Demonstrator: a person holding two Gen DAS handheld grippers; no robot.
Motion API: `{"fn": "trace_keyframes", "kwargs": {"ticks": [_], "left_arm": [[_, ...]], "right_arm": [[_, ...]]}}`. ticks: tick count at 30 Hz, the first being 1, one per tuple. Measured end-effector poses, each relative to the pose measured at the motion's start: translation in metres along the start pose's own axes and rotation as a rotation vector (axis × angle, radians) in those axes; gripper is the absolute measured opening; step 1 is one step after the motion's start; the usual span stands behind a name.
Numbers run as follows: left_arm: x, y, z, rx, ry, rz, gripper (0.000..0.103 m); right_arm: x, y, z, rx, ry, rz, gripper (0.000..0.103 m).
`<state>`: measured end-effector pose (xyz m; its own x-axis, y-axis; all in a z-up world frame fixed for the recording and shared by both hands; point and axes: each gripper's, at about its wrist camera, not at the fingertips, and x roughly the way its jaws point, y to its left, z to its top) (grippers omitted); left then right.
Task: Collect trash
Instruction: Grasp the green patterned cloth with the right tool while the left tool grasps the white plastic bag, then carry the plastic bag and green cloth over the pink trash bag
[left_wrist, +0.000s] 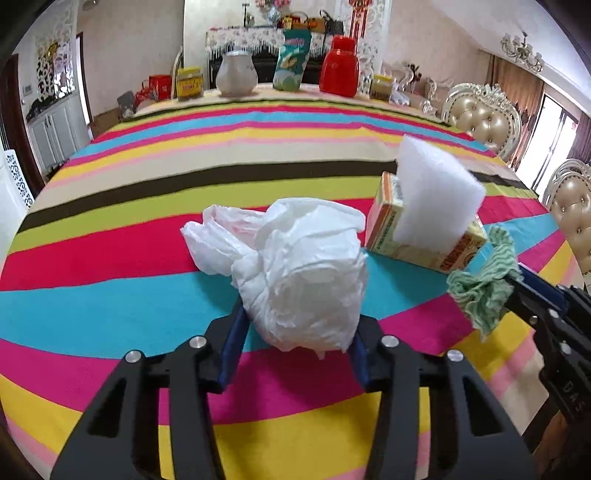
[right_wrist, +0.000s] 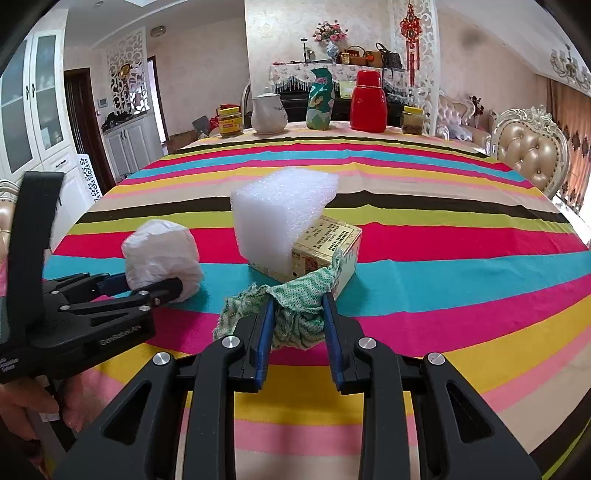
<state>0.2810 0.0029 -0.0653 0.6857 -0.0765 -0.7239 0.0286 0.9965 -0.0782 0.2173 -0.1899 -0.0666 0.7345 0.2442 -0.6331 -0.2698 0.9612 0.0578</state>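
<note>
**A:** Left wrist view status?

**B:** My left gripper has its blue pads clamped on the crumpled white plastic bag, dead centre, on the turquoise band of the striped tablecloth. Loose bag end trails toward 10 o'clock.

**A:** Right side?

**B:** My right gripper is pinched narrow on the crumpled green-and-white woven rag. Rag drapes forward, its far edge touching the yellow printed cardboard box at 12 o'clock.

**A:** Other trash?

**B:** White foam block leans tilted on that box, at 11 o'clock from the rag. Bag sits at 9 o'clock of the box, well apart.

**A:** Far edge?

**B:** Red flask, white jug, jars. Untouched.
</note>
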Motion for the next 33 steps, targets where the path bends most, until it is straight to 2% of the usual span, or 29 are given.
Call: {"fn": "trace_keyframes", "kwargs": {"ticks": [16,24,28,33], "left_arm": [[-0.053,0.007,-0.03,-0.007,-0.119,0.035,0.043],[-0.086,0.018,-0.045,-0.006,-0.173,0.058,0.043],[-0.105,0.026,-0.053,-0.007,-0.21,0.085,0.043],[-0.127,0.046,-0.065,-0.023,-0.237,0.114,0.043]], "right_arm": [[-0.008,0.008,0.0,-0.031,-0.025,0.001,0.027],[-0.018,0.021,-0.004,-0.055,-0.073,0.072,0.027],[-0.02,0.024,-0.004,-0.023,-0.071,0.168,0.027],[-0.028,0.04,-0.002,-0.055,-0.084,0.186,0.027]]}}
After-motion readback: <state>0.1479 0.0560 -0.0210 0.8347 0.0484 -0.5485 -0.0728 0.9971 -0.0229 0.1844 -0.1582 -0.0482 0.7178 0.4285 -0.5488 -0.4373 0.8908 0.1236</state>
